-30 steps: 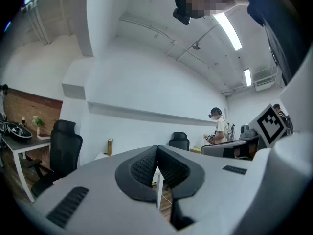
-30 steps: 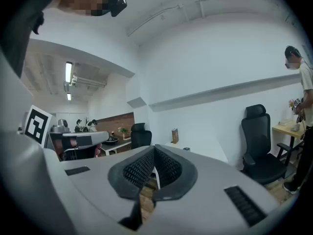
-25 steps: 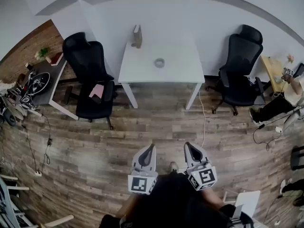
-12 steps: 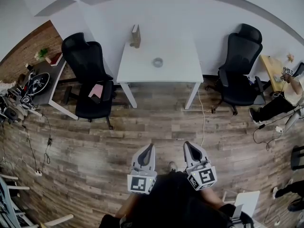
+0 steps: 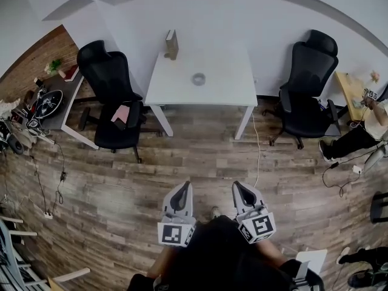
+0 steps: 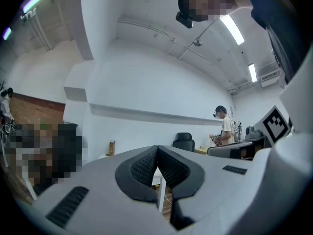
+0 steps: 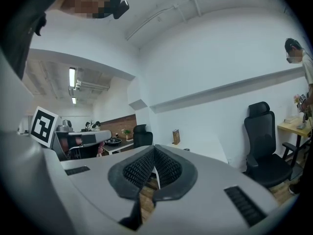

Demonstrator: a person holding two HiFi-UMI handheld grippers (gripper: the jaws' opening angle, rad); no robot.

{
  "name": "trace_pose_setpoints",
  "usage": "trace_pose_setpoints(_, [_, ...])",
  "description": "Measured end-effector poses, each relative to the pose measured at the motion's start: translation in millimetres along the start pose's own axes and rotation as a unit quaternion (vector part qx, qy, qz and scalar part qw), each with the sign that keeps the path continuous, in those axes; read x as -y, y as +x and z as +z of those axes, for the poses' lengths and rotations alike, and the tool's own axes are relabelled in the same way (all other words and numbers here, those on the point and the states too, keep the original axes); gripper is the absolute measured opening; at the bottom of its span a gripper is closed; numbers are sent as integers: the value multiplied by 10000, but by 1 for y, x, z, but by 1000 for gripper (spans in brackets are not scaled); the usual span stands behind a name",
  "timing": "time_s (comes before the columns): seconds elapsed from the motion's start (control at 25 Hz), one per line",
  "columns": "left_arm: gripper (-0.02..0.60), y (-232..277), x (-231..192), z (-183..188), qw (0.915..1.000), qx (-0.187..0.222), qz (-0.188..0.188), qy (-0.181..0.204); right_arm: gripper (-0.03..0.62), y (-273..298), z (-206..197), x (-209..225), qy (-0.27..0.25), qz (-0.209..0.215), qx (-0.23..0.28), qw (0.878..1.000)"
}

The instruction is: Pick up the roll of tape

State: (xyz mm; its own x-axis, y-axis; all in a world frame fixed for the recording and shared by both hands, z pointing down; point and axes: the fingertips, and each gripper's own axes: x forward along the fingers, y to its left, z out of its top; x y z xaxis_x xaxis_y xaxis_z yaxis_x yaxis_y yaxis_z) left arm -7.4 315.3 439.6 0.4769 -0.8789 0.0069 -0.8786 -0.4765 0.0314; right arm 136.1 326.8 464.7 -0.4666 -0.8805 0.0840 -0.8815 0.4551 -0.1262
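1. Nothing of the task is done yet. The roll of tape point(image 5: 198, 79) lies near the middle of the white tabletop point(image 5: 233, 88), well apart from both grippers.
2. The left gripper point(image 5: 182, 192) and the right gripper point(image 5: 240, 192) hang over the wooden floor point(image 5: 121, 180). Each is clenched, pads pressed together, with nothing between them.
3. What is left, as I judge it, is the whole job: approach the tabletop, open one gripper, close it on the roll and lift.
4. The roll is small and faint, so its width and lie are hard to make out. In the left gripper view, the gripper's own body hides most of the tabletop.
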Motion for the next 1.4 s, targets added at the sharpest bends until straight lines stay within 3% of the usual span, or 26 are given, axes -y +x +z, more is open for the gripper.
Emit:
trace_pose_setpoints(0.28, [18,19,3,2,9997,-13,235,-118,12,15,-4,20,20,203,-56,9998])
trace_pose_setpoints(0.6, [18,59,-18,-5,9995,-58,142,-266,11,59,-2,33,45,228,-67,9997])
trace_pose_setpoints(1.4, [18,208,-201,4,9979,23,-393,-517,12,293,25,45,-33,-206,-57,9998])
